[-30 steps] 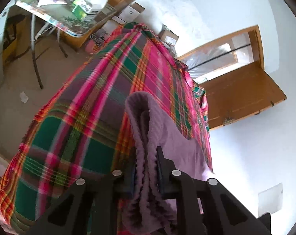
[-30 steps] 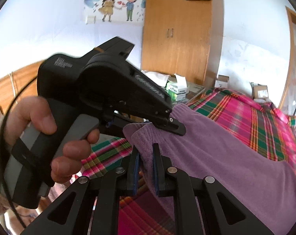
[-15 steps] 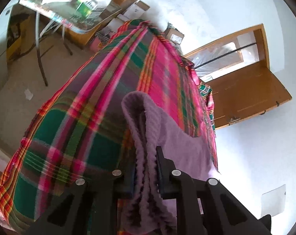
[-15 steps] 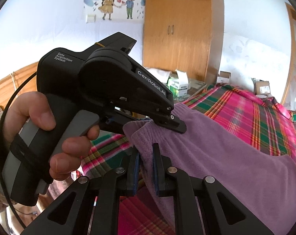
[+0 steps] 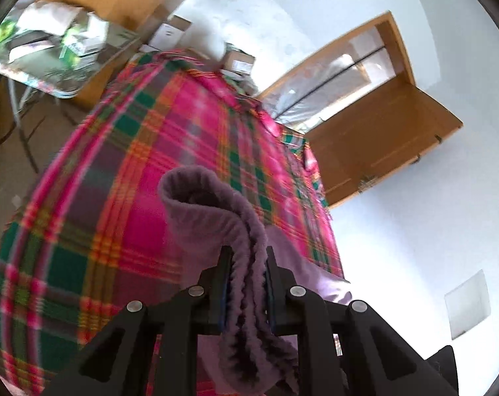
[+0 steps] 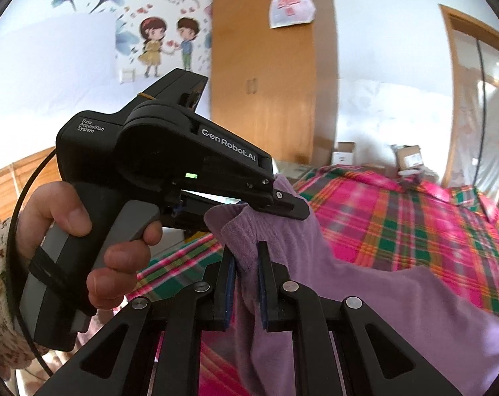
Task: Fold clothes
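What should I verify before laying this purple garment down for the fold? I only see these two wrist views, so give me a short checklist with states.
1. Left gripper clamped on the purple garment: ok, cloth bunched between its fingers.
2. Right gripper clamped on the garment: ok.
3. Both grippers close together at one edge: ok, the left gripper shows beside the right one in the right wrist view.
4. Plaid blanket beneath as landing surface: ok.
5. Garment edges aligned: cannot tell, most cloth is out of view.
6. Hand firmly around the left gripper's handle: ok.
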A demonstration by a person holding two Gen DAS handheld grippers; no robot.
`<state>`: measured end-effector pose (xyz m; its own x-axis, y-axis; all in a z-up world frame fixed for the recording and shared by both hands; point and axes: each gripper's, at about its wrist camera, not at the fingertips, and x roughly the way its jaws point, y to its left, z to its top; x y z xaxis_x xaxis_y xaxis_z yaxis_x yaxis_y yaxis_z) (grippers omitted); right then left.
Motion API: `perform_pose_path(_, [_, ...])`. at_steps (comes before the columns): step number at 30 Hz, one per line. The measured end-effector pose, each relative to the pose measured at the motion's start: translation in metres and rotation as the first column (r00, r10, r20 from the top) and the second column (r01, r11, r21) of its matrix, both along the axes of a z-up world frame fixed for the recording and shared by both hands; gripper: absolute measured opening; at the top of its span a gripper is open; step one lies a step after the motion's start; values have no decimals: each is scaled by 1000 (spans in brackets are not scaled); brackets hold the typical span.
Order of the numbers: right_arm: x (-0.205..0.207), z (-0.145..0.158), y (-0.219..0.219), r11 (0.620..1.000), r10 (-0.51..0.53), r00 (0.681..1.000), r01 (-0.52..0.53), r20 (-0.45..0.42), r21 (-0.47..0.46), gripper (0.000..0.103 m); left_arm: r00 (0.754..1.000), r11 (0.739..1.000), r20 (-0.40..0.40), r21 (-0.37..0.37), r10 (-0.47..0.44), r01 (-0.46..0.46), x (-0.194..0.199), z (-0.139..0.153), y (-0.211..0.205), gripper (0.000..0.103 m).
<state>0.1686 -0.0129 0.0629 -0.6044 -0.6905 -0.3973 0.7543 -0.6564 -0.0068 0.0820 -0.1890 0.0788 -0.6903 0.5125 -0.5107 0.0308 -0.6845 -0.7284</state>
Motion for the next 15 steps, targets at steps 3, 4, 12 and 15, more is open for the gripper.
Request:
perform_pose_path(3, [-1, 7, 22, 999, -39, 999, 39, 0, -24, 12, 999, 999, -18, -4, -42, 42, -9, 6, 21, 18])
perform_pose_path(4, [-3, 9, 28, 998, -51, 999, 51, 2, -33, 12, 998, 998, -23, -7, -58, 58, -12, 9, 29, 18])
perform_pose_path(12, [-9, 14, 75, 987, -143, 990, 144, 14, -74, 12, 986, 987, -30, -19, -161, 161, -30, 15, 83, 19])
perform_pose_path(15, [-9, 14, 91, 980, -179, 984, 180, 20, -83, 12, 981, 982, -25, -19, -191, 190, -38, 13, 102, 19])
